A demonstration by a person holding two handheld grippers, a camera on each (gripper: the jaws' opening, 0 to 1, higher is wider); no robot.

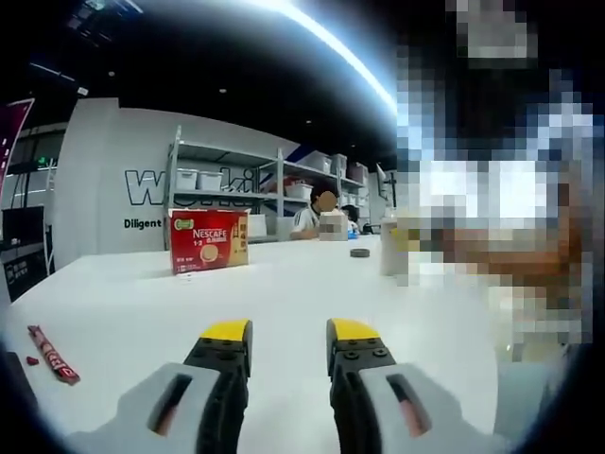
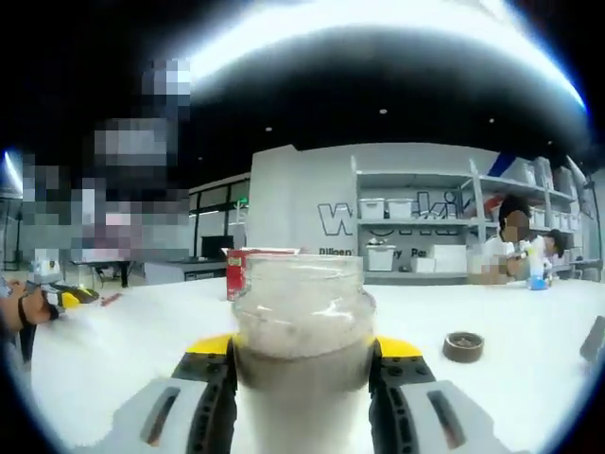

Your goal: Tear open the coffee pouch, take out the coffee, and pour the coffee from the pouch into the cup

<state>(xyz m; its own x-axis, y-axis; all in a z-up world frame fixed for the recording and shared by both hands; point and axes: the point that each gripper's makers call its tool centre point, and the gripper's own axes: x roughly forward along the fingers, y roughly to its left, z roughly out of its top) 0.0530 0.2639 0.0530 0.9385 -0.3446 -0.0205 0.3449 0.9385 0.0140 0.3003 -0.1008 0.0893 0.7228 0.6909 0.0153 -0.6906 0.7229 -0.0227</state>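
You had the right gripper [image 2: 302, 364] clamped on the jar-like cup [image 2: 302, 326], which already held brown coffee, so I judge the pouring done. Your left gripper [image 1: 288, 342] hung empty over the white table [image 1: 284, 293], jaws apart by a narrow gap. The torn coffee pouch [image 1: 52, 353] lay at its left; the Nescafe box [image 1: 209, 240] and a dark lid [image 2: 463, 345] stood well clear

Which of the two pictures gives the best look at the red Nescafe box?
The left gripper view: the red cardboard Nescafe box stands unobstructed on the white table, its label readable. In the right gripper view the clear glass jar mostly hides it.
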